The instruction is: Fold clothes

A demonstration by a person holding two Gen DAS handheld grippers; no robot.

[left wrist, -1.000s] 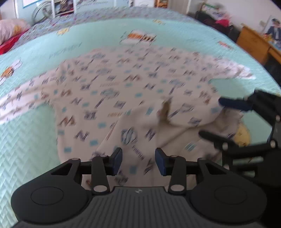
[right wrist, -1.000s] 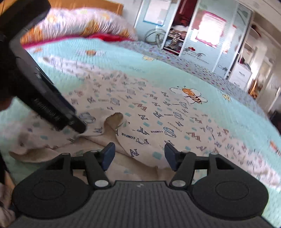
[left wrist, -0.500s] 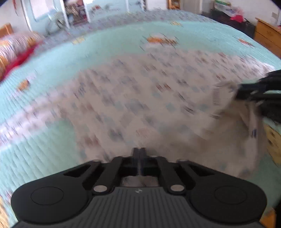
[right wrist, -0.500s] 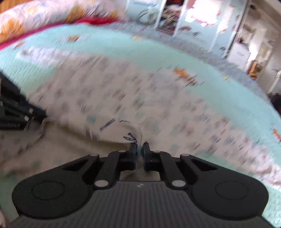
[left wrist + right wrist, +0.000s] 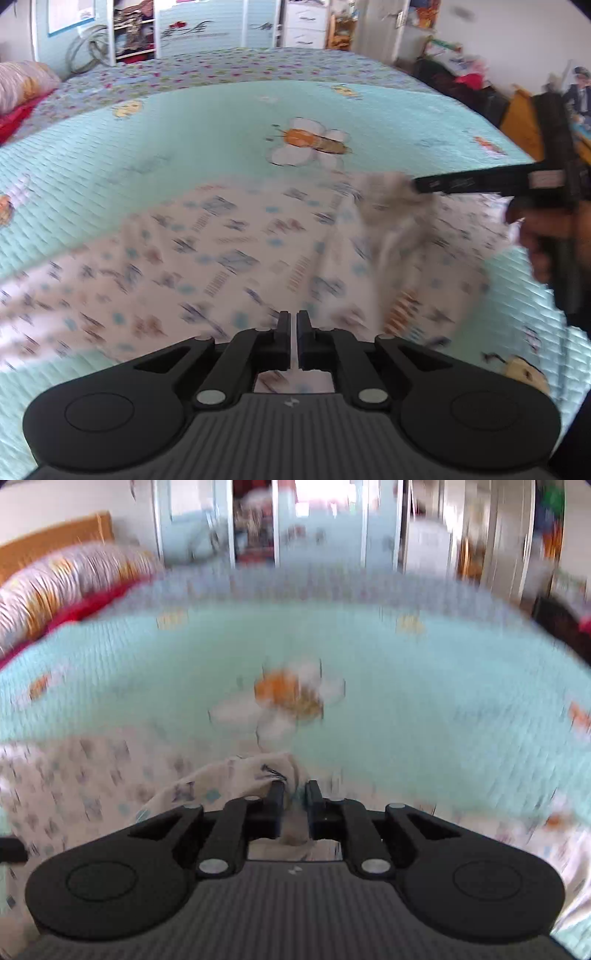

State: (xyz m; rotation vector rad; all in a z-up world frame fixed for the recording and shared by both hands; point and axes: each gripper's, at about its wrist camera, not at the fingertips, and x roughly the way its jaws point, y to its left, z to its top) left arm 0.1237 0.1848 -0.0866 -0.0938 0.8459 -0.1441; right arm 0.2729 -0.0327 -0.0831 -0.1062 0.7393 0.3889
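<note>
A white garment (image 5: pixel 229 251) with small blue and brown print lies across the mint bedspread (image 5: pixel 184 122). My left gripper (image 5: pixel 293 321) is shut on the garment's near edge, and cloth shows under its fingers. In the right wrist view the garment (image 5: pixel 92 775) spreads to the left. A bunched fold of it sits between the jaws of my right gripper (image 5: pixel 295 790), which are opening slightly while the pads still press it. In the left wrist view the right gripper (image 5: pixel 417 184) holds that fold lifted at the right, carried by a person's hand (image 5: pixel 535 240).
A bee print (image 5: pixel 310 142) marks the bedspread just beyond the garment. A striped pillow (image 5: pixel 74 579) and a red cloth lie at the far left. Wardrobes (image 5: pixel 192 26) stand behind the bed and wooden furniture (image 5: pixel 521 118) at the right.
Both grippers went from open to shut on the garment. The right one has swept its fold up and across toward the bee print; the left has pushed forward with the near edge.
</note>
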